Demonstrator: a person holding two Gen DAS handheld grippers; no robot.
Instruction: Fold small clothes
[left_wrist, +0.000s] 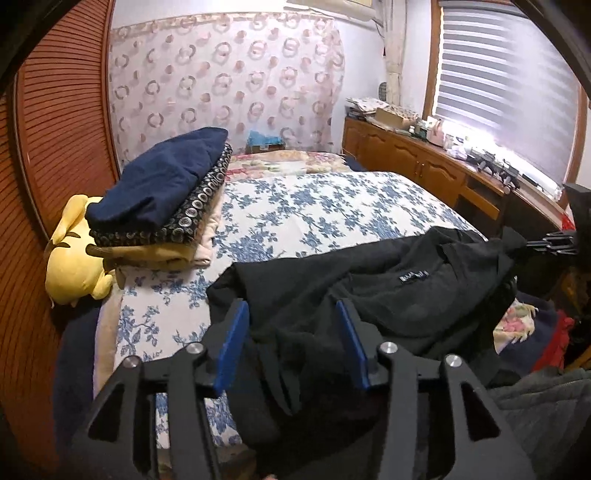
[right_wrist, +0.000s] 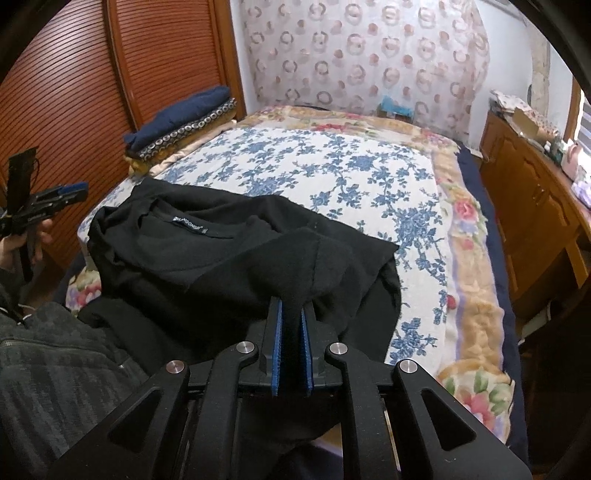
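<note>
Your right gripper (right_wrist: 291, 314) is pinching a raised fold of the black top (right_wrist: 207, 258), cloth squeezed between its blue pads (right_wrist: 276, 354). Your left gripper (left_wrist: 291, 314) stands spread, its pads clear of the fabric lying below them. That top is dark, rumpled, neck label (right_wrist: 189, 224) facing up, spread across the near end of the bed (right_wrist: 332, 166) on the blue-flowered cover. Well beyond it, a stack of folded clothes (left_wrist: 166, 195) sits at the bed's far left edge beside a yellow plush toy (left_wrist: 74, 266). A wooden cabinet (left_wrist: 424, 155) runs along the right side under the window blind (left_wrist: 506, 74).
</note>
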